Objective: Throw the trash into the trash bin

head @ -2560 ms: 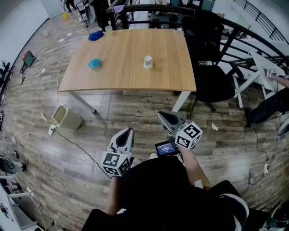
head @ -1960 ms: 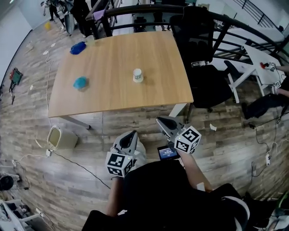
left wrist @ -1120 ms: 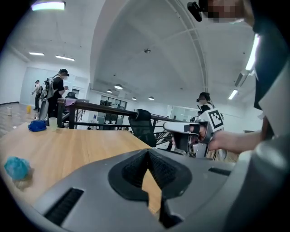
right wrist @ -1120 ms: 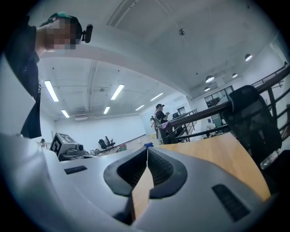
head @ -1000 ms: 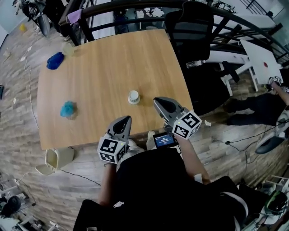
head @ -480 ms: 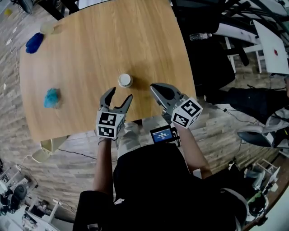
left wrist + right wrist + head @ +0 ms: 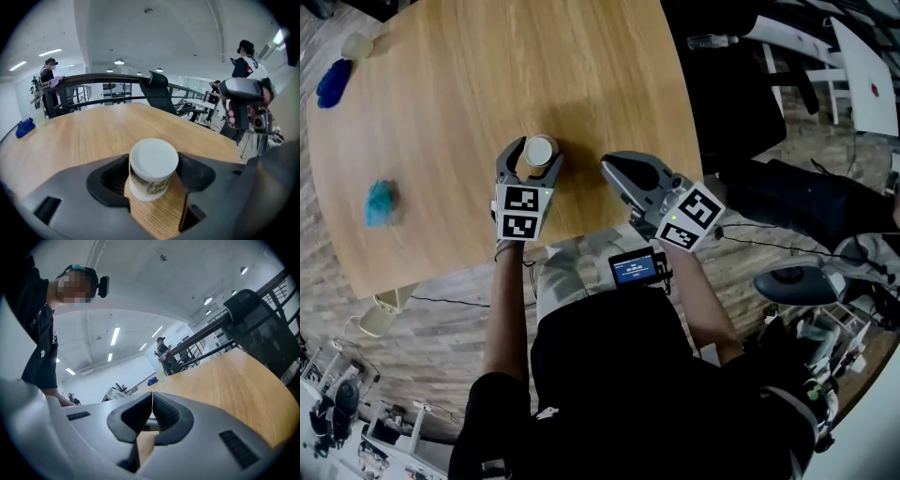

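As things stand: cup (image 7: 153,168) upright on the table (image 7: 581,75), near the edge closest to the person; not lifted.
Left tongs (image 7: 529,157): jaws wide apart, having just been opening; cup sits between them, one pad on each side, no squeeze visible.
Right tongs (image 7: 617,172): jaws together, nothing between them; just right of the cup, over the same table edge.
Key relation: cup lies straight ahead inside the left jaws, level with the pads; its long axis is vertical, square to the closing line. Left hand is nearer, already around it.
Step (judgement): approach done, closing comes next.
Risk (judgement): light cup, may crush or tip if clamped hard.
Bin (image 7: 378,314): on the floor by the table's near left corner, well apart from the cup.
Other: blue wad (image 7: 380,202) on the table, left of the cup.
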The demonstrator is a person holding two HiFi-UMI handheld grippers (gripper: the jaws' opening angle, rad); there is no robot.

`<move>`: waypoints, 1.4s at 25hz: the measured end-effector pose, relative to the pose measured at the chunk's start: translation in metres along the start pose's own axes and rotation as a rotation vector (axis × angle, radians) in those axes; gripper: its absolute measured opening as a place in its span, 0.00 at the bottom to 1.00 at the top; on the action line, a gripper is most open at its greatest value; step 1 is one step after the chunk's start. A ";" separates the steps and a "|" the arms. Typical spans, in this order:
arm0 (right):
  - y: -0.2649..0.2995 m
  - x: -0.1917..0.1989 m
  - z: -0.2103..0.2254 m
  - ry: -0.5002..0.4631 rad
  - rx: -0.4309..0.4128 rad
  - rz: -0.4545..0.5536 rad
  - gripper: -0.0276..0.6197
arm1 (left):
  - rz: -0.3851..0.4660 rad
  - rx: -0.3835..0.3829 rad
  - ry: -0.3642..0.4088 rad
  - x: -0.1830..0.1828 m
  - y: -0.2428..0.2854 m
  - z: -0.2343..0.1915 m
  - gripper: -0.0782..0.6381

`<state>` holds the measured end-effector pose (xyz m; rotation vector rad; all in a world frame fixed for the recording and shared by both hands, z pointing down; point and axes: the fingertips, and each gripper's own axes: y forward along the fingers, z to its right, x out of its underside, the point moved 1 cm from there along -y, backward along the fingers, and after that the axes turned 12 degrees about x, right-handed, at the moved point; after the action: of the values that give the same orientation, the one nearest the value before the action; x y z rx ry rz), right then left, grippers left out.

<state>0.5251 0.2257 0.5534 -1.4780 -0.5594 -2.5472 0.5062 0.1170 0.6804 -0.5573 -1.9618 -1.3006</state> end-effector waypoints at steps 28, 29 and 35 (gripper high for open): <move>-0.038 -0.082 -0.087 -0.184 -0.064 0.158 0.04 | 0.507 -0.139 0.124 -0.144 -0.218 0.089 0.53; -0.036 -0.092 -0.095 -0.209 -0.068 0.176 0.04 | 0.527 -0.138 0.138 -0.150 -0.229 0.095 0.53; -0.038 -0.140 -0.144 -0.333 -0.159 0.271 0.04 | 0.624 -0.155 0.220 -0.172 -0.269 0.126 0.53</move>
<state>0.4681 0.1962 0.3592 -1.9038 -0.1773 -2.1970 0.3957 0.1296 0.3557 -0.9638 -1.3547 -1.0568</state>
